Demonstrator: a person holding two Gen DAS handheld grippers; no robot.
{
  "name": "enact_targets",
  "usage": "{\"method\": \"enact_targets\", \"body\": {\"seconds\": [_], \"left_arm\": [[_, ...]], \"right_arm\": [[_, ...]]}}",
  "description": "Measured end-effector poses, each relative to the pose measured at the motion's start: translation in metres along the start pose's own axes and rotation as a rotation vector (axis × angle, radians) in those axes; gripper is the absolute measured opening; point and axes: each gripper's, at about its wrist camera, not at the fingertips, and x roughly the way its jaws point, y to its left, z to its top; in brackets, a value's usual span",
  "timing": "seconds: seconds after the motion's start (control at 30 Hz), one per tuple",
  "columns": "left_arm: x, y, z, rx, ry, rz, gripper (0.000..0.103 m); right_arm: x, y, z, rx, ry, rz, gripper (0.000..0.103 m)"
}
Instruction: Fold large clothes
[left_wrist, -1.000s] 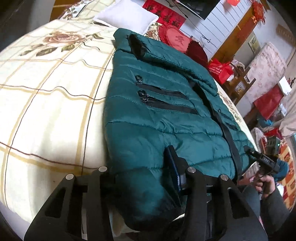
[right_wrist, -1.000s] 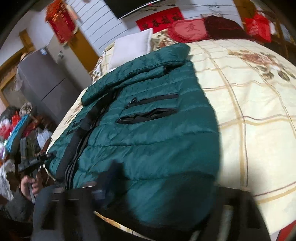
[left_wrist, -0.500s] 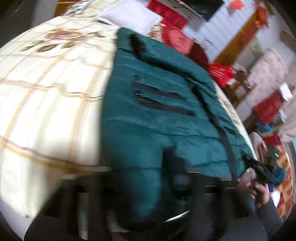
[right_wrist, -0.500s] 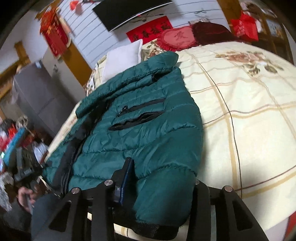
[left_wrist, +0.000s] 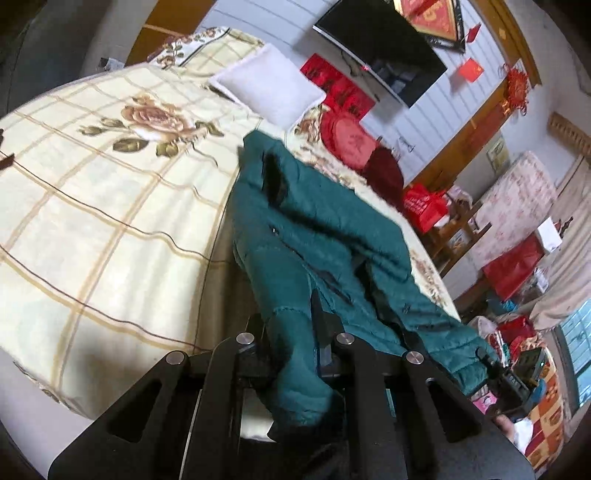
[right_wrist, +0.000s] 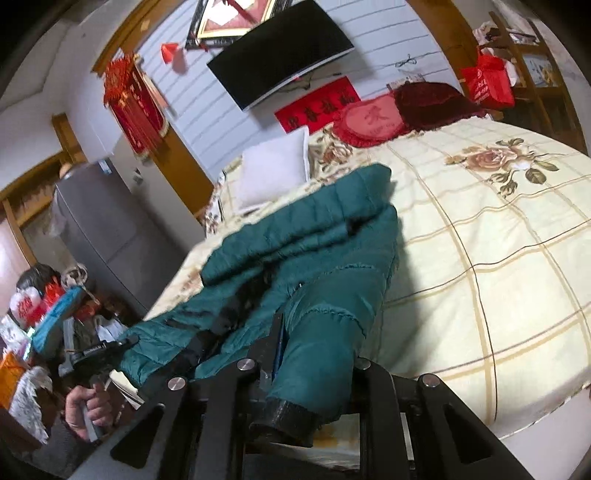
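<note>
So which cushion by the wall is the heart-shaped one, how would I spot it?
Start at the big bed with the cream checked cover and look to its far end, under the dark screen on the wall. There, to the right of the plain white pillow, lies the heart-shaped cushion. It is bright red with a fringed edge, while its right-hand neighbour is darker maroon.

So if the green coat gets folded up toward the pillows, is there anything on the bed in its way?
Nothing visible is. Both grippers, left gripper and right gripper, are shut on the green jacket. Only bare bedspread lies beside it; the white pillow and red cushion sit beyond its collar.
</note>
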Motion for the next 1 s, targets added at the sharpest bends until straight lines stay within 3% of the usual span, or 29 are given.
{"method": "enact_targets", "body": {"seconds": [0.3, 0.53, 0.73, 1.0], "left_arm": [[-0.04, -0.003, -0.022, 0.013, -0.02, -0.015, 0.011], [-0.079, -0.016, -0.035, 0.027, -0.083, -0.031, 0.011], [-0.095, -0.022, -0.045, 0.057, -0.089, -0.021, 0.011], [-0.101, -0.03, -0.03, 0.011, -0.141, -0.034, 0.011]], "right_arm": [[-0.037, 0.014, -0.022, 0.017, -0.016, -0.017, 0.017], [-0.066, 0.033, -0.021, -0.026, -0.067, -0.07, 0.017], [-0.084, 0.041, -0.023, -0.036, -0.096, -0.089, 0.017], [-0.093, 0.047, -0.014, -0.038, -0.152, -0.086, 0.017]]}}
